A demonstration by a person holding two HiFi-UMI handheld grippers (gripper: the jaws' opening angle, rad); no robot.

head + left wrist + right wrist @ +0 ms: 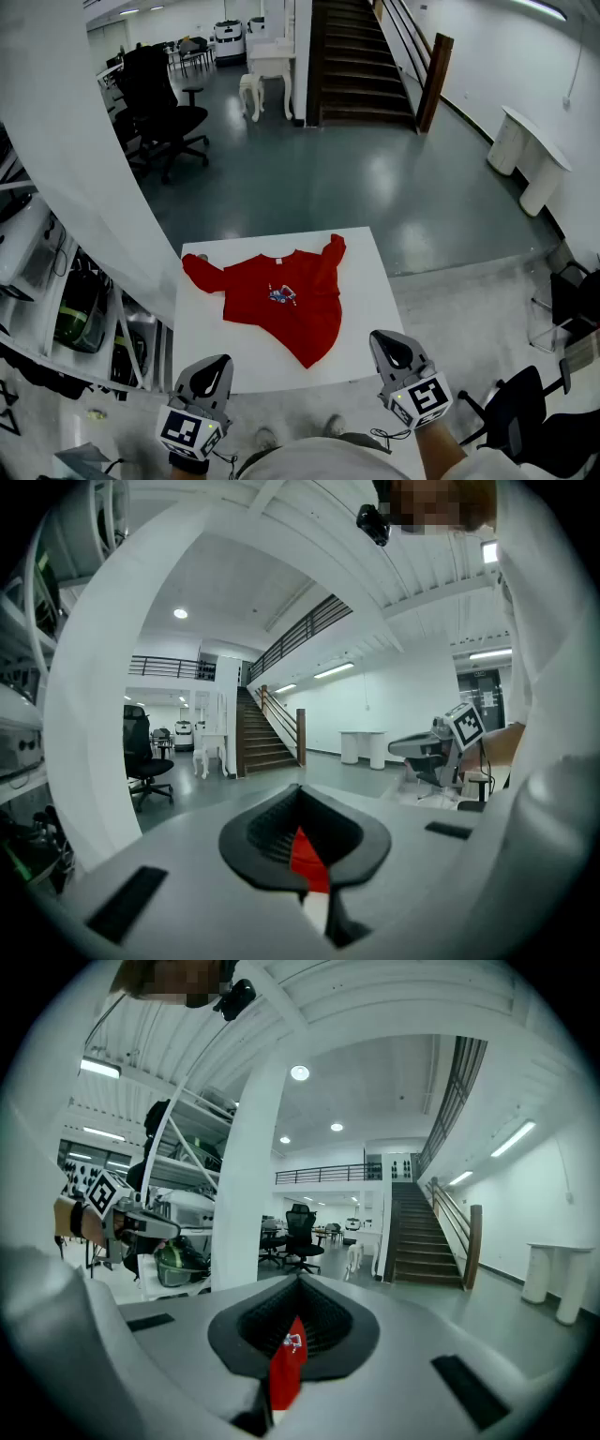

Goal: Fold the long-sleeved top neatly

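Red top (286, 295) lies flat-ish on the white counter (367, 281), around its middle, rumpled. One sleeve runs to the counter's far-left side, the other up to its far edge, and the hem points at its near edge. Left claw (216, 364) and right claw (386, 342) hang at the counter's near edge, apart from the top, jaws together on nothing. A black chair (159, 103) and stairs (361, 66) stand beyond the counter.

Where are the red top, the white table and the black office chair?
red top (298, 314), head view, its chest.
white table (375, 314), head view, bare right side.
black office chair (150, 80), head view, its backrest.
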